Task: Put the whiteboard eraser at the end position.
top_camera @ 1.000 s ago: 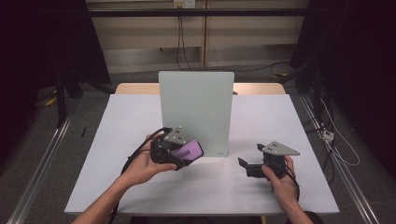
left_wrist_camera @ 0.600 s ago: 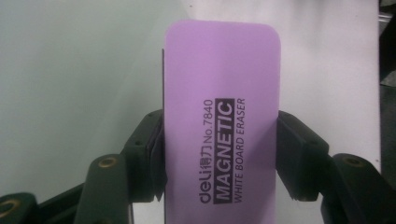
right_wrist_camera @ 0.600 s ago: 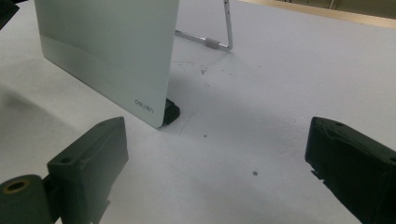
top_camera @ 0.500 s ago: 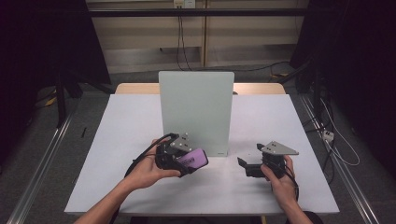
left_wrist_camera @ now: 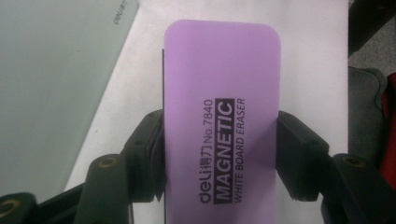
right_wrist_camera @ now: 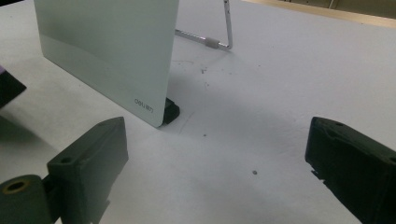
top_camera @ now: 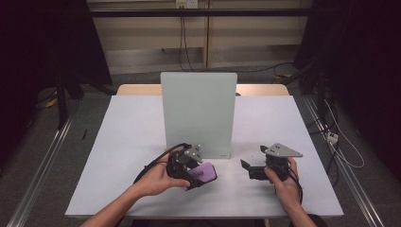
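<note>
A purple magnetic whiteboard eraser [top_camera: 204,172] [left_wrist_camera: 219,112] is clamped between the jaws of my left gripper [top_camera: 196,174] [left_wrist_camera: 219,154], low over the table in front of the board's left half. The small glass whiteboard [top_camera: 198,112] [right_wrist_camera: 107,51] stands upright on its stand at the table's middle. My right gripper [top_camera: 248,170] [right_wrist_camera: 215,172] rests near the table's front right, open and holding nothing, its jaws pointing left toward the board's lower right corner.
The white table [top_camera: 127,137] carries the board, whose metal back leg [right_wrist_camera: 219,39] and black foot [right_wrist_camera: 170,111] sit behind its right edge. Dark floor, rails and cables [top_camera: 340,151] surround the table.
My left gripper has carried the eraser toward the table's front and slightly right, away from the board's face. The right gripper has stayed almost still.
</note>
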A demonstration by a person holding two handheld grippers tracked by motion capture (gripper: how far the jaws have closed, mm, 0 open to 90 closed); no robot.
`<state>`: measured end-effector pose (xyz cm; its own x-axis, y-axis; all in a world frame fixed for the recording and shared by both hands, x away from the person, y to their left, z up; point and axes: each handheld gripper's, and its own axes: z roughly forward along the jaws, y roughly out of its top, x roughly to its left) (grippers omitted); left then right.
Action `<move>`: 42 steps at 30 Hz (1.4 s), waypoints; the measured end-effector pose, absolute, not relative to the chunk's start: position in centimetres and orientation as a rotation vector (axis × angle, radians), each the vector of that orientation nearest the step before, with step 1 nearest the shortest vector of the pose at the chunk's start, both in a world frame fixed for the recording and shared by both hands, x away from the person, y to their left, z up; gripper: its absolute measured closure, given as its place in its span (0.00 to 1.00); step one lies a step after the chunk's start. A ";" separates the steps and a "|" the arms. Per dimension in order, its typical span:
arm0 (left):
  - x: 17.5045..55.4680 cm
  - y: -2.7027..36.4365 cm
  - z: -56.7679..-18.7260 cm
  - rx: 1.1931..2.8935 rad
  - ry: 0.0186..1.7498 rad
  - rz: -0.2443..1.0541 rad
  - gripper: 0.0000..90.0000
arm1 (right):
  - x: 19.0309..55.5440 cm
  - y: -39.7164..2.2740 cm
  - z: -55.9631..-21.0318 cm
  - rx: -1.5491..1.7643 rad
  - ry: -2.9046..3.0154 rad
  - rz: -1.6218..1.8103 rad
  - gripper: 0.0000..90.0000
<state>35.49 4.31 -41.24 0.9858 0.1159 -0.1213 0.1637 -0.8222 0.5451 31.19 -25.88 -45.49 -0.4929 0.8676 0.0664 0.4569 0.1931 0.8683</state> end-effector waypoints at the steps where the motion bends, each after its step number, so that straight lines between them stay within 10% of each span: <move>1: 35.5 4.2 -41.4 2.553 0.195 -0.109 0.45 | 31.2 -25.9 -45.5 1.233 2.031 1.237 0.06; 42: 35.1 2.2 -44.0 2.555 0.229 -0.070 0.40 | 31.2 -25.8 -45.5 1.234 2.035 1.239 0.06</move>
